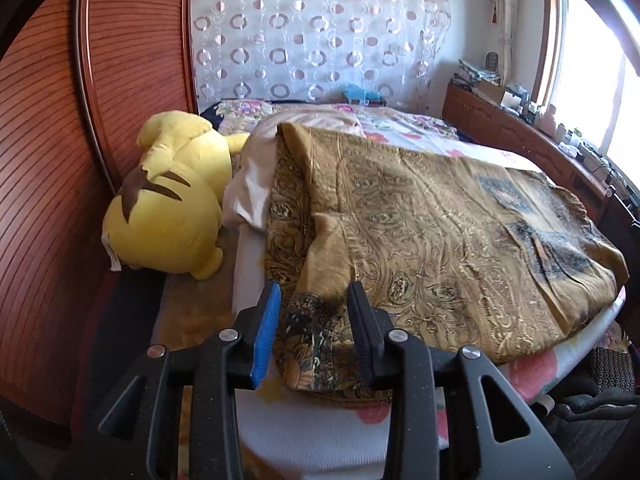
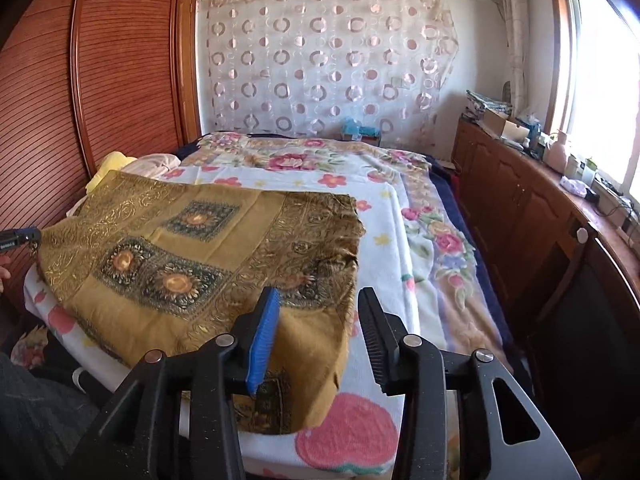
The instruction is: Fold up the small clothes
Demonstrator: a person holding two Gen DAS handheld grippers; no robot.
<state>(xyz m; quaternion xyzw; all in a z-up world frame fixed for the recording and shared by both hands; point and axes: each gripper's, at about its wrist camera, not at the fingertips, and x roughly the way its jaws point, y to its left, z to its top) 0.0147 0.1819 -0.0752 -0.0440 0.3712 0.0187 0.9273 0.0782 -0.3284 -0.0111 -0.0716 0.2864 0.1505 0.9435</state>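
The golden patterned cloth (image 2: 192,256) lies spread across the near end of the bed (image 2: 400,240), over the floral blanket (image 2: 444,248), so that you can work both near corners at once. Your left tongs (image 1: 314,320) stand wide with the cloth's near-left corner between the jaws; they look not yet closed on it. Your right tongs (image 2: 318,328) are likewise wide, straddling the near-right corner where the cloth drapes toward the bed's edge. That pairing suggests you mean to pinch both corners and carry them away from you, to the cloth's far edge. The yellow plush toy (image 1: 168,196) lies beside the cloth's left edge, touching the pillow, clear of the fold path.
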